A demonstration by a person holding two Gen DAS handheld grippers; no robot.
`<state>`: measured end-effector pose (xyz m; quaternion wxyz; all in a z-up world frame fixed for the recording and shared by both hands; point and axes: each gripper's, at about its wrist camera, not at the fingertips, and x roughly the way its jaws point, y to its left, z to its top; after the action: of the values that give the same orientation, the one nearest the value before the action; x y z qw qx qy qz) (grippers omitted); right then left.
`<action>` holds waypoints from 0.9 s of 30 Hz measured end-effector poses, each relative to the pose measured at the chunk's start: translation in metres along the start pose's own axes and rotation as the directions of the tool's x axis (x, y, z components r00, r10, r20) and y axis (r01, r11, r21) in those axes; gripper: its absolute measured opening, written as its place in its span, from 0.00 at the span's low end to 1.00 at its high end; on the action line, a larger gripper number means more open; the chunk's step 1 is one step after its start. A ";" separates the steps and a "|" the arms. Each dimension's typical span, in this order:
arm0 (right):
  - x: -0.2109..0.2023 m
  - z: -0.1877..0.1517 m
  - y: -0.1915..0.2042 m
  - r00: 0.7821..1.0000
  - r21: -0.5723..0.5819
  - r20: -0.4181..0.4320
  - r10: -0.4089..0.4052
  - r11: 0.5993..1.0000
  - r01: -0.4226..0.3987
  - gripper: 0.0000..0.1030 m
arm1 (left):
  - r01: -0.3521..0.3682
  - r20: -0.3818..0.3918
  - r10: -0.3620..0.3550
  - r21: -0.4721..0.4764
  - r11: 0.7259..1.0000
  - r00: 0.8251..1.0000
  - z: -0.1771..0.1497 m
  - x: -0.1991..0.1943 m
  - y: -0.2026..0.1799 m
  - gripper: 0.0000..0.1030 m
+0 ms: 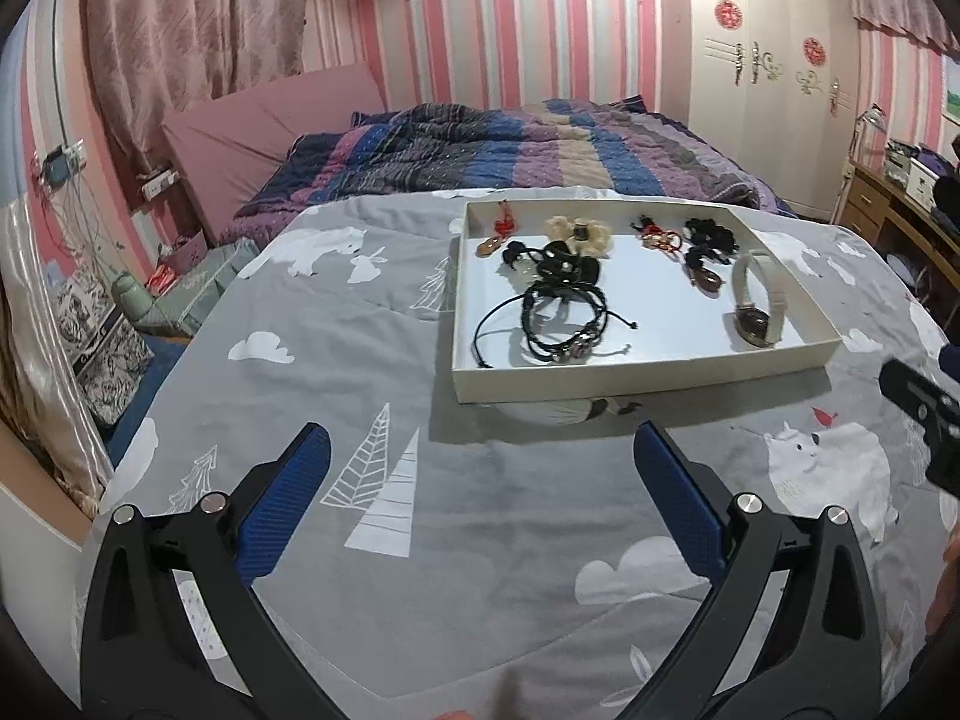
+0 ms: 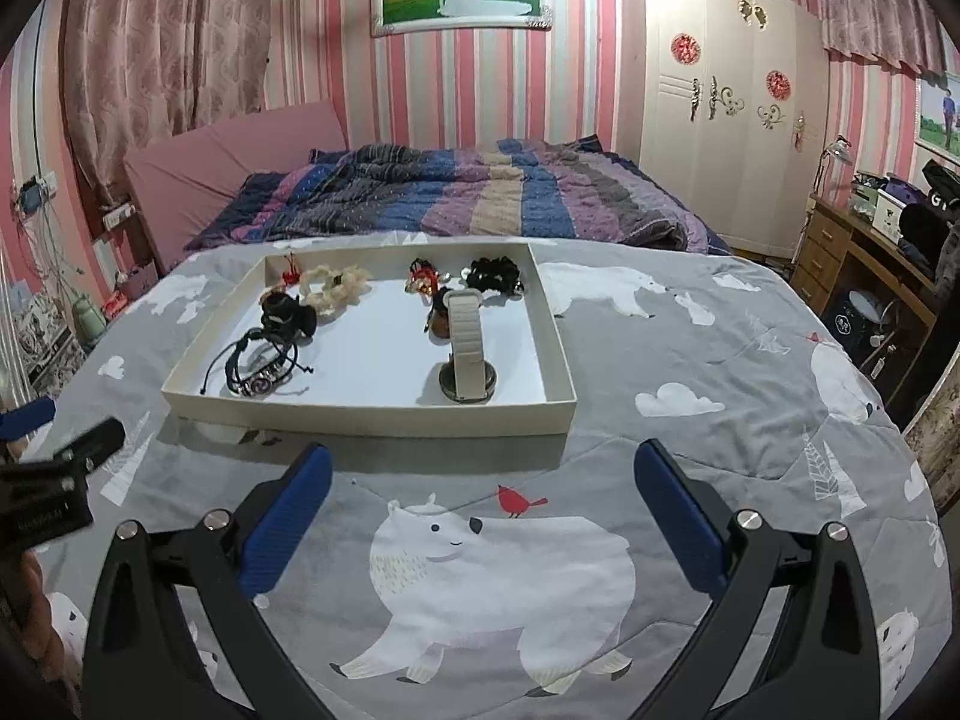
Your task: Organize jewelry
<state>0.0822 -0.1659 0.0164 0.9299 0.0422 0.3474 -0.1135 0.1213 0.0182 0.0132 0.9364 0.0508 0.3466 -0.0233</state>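
Note:
A shallow white tray (image 1: 630, 381) (image 2: 372, 417) lies on the grey bear-print bedspread and holds the jewelry. In it are black cord bracelets (image 1: 555, 315) (image 2: 258, 363), a watch with a white strap (image 1: 757, 300) (image 2: 467, 348), a cream flower hair tie (image 1: 579, 233) (image 2: 333, 287), red cord pieces (image 1: 660, 235) (image 2: 423, 277) and black hair ties (image 1: 711, 234) (image 2: 495, 273). My left gripper (image 1: 483, 450) is open and empty, short of the tray's near edge. My right gripper (image 2: 483, 468) is open and empty, also short of the tray.
A striped purple and blue quilt (image 1: 510, 150) lies bunched behind the tray. A white wardrobe (image 2: 720, 96) stands at the back right, a wooden desk (image 2: 852, 252) at the right. Cables and bags (image 1: 90, 276) crowd the floor at the left. The right gripper's body shows at the left view's edge (image 1: 924, 414).

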 end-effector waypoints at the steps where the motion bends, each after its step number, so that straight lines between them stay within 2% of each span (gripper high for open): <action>1: -0.001 0.000 -0.001 1.000 0.004 0.005 -0.004 1.000 0.004 0.98 | 0.004 0.003 -0.004 0.003 1.000 1.000 0.000 -0.001 -0.001 0.97; 14: -0.005 0.000 -0.001 0.995 -0.016 0.057 -0.083 0.996 0.084 0.98 | 0.022 0.050 -0.022 -0.010 1.000 0.999 -0.002 -0.017 0.001 0.97; 24: -0.003 -0.001 0.001 0.996 -0.018 0.053 -0.073 0.997 0.074 0.98 | 0.021 0.064 -0.020 -0.018 1.000 0.998 -0.002 -0.020 0.003 0.97; 27: -0.003 -0.001 0.003 0.997 -0.026 0.049 -0.066 0.997 0.068 0.98 | 0.000 0.071 0.002 -0.018 1.000 0.997 -0.002 -0.020 0.004 0.97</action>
<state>0.0803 -0.1624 0.0172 0.9341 0.0152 0.3276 -0.1408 0.1049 0.0221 0.0251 0.9485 0.0417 0.3132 -0.0214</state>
